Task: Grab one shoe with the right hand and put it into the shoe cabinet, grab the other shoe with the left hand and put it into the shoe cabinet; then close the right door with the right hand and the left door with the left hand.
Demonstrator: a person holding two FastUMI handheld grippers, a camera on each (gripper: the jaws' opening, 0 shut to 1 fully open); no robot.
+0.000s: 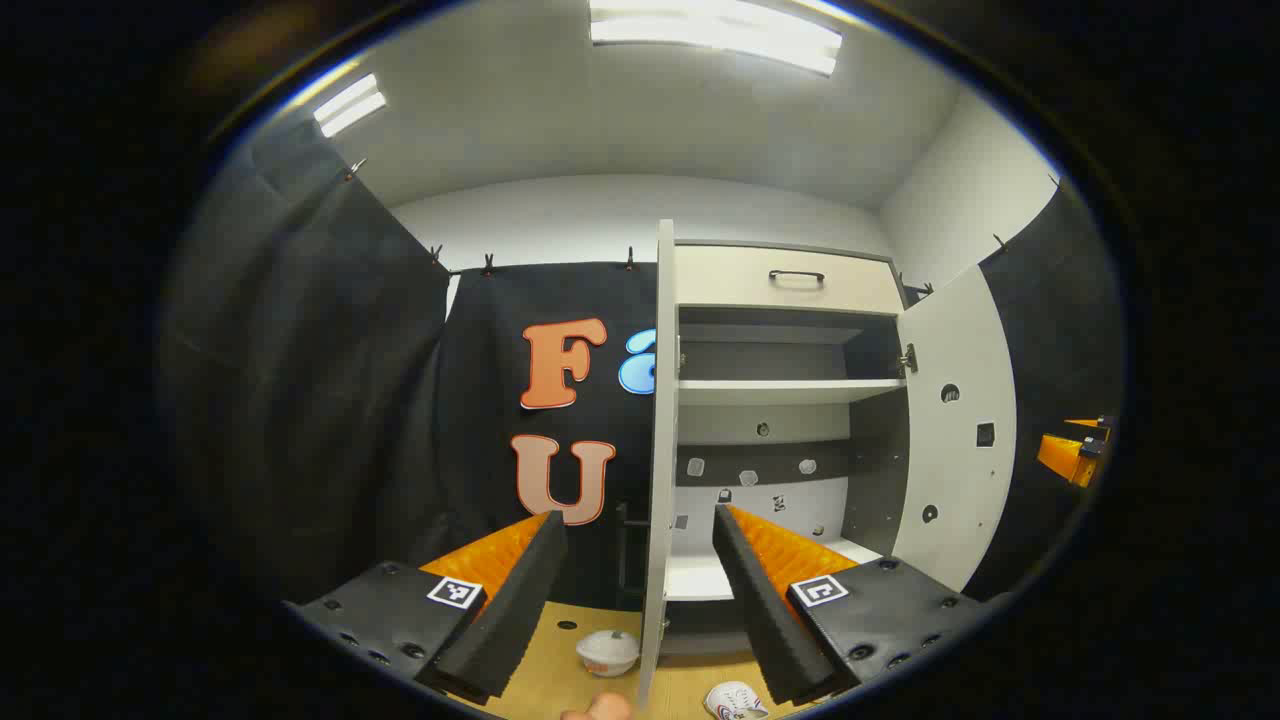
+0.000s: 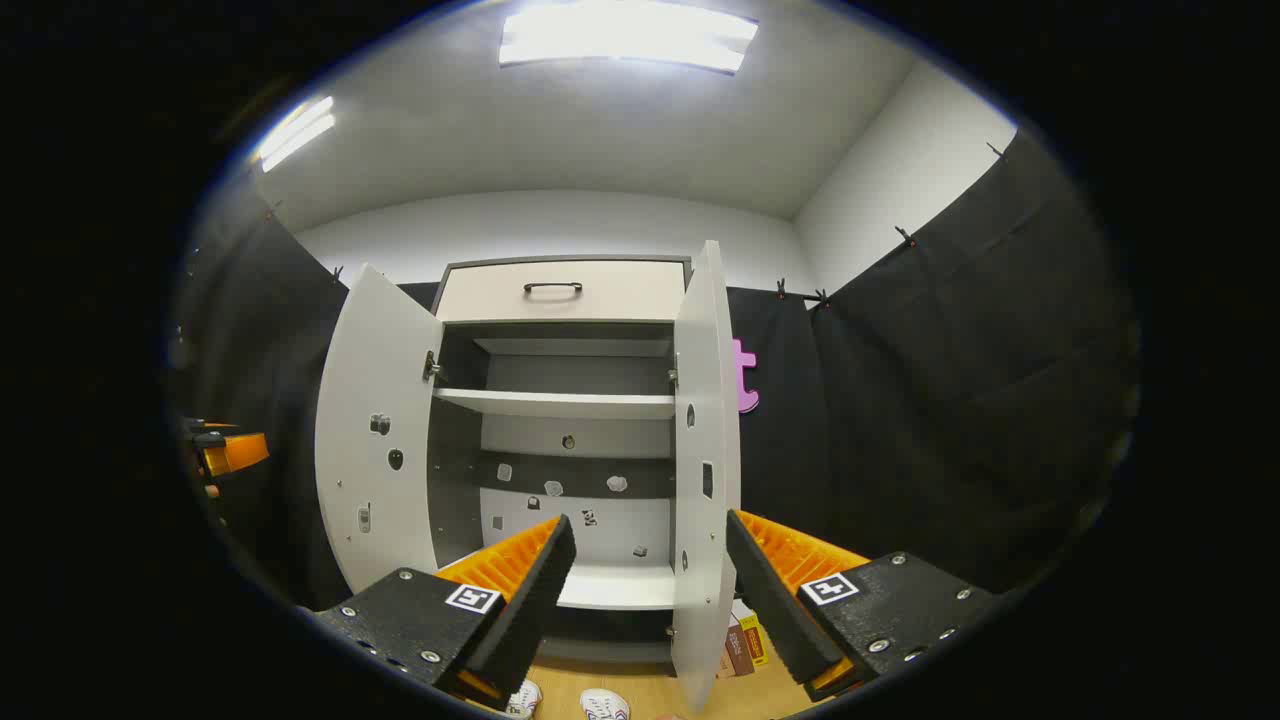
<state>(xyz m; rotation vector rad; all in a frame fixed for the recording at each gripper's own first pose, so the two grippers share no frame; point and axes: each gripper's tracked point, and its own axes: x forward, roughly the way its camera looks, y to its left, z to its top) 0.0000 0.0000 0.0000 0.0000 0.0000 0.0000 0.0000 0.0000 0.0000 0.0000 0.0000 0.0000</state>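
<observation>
The white shoe cabinet stands in front of me with both doors swung out and its shelves bare. In the left gripper view its left door is edge-on and its right door hangs wide. One white shoe lies on the floor left of that door edge, the other shoe to its right. My left gripper is open and holds nothing, high above the shoes. In the right gripper view the cabinet, both shoes and my open right gripper show.
The floor is tan wood. Small coloured boxes stand on it behind the right door. The left door juts toward me. Each gripper also shows far off at the edge of the other's view.
</observation>
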